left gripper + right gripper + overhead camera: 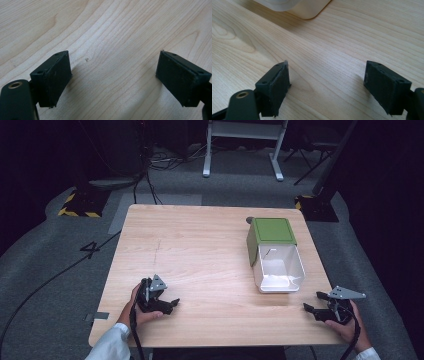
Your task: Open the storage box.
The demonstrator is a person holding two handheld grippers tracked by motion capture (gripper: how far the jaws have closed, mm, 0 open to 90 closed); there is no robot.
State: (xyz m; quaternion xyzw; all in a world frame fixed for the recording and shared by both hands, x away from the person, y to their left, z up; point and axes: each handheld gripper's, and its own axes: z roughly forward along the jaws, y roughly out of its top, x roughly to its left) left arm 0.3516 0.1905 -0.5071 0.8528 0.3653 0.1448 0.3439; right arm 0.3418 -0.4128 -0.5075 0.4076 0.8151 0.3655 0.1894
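a white plastic bin with a green lid [276,254] lies tipped on the wooden table [200,250], mouth facing the near edge, between the empty, spread left gripper [169,305] and right gripper [313,303].

White sleeves [107,345]; black grippers, left [172,303] and right [314,302], each with grey three-cornered plate, black cable trailing toward 6 o'clock.

Pale matt wood-grain table [200,250], glossy white plastic bin [278,268], matt green lid [272,230]

White bin [294,7] cropped at top edge
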